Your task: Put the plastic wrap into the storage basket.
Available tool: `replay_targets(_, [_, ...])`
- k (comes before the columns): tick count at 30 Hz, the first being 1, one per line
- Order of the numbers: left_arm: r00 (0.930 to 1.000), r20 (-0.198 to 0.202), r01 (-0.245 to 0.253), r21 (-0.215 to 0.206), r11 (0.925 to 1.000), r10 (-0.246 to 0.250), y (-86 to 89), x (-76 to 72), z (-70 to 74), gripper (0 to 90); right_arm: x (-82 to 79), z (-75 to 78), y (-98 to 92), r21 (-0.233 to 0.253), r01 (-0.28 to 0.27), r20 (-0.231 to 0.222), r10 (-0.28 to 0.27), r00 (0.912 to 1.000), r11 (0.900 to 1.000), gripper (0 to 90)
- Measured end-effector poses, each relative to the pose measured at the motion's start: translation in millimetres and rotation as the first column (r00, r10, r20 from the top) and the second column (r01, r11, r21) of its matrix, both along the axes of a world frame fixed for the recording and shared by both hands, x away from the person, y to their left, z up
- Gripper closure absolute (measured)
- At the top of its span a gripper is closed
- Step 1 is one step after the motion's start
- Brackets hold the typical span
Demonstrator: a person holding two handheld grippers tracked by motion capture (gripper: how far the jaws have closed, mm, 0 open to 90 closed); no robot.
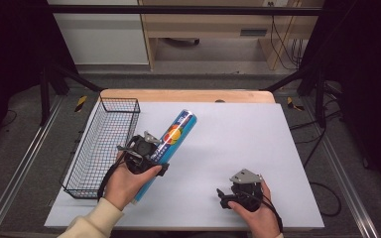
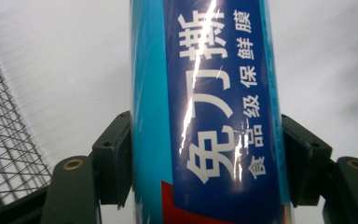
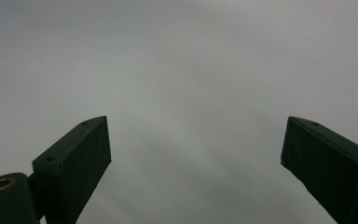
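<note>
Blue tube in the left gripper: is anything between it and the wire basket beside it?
Nothing visible. The left gripper is shut on the blue tube, with a jaw on each side in the left gripper view. Bare white table lies between the tube and the wire basket, whose inside looks empty.

- The left gripper (image 1: 151, 154) is black and blocky, with a black cable looping down past the person's wrist.
- Its fingers (image 2: 113, 161) are dark green-black slabs with small screw holes; brass-coloured bushings sit in the arms just behind the fingers.
- The right gripper (image 1: 224, 194) is black too, topped by a grey three-cornered plate, its cable trailing behind the plate.
- Its fingers (image 3: 77, 163) are flat dark slabs, with a brass bushing behind one.
- The left forearm wears a cream sleeve (image 1: 92, 223).
</note>
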State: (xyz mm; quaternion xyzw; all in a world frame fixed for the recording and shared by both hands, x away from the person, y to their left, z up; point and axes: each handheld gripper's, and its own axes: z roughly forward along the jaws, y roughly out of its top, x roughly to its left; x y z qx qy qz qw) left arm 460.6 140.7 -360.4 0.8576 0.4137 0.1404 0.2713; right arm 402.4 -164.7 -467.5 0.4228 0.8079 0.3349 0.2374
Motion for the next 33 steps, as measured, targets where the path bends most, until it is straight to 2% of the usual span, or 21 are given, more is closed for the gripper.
replay_targets(20, [0.9970, 0.030, -0.071, -0.020, 0.9973, 0.072, 40.9, -3.3, 20.8, 31.4, 0.7, -0.7, -0.7, -0.001, 0.004, -0.006, -0.004, 1.0000, 1.000, 8.7])
replay_targets(33, [0.9936, 0.044, -0.103, -0.030, 0.9943, 0.104, 60.1, -4.8, 28.9, 31.5, 0.8, -1.3, -0.6, -0.001, 0.007, -0.007, -0.007, 0.9999, 1.000, 8.7])
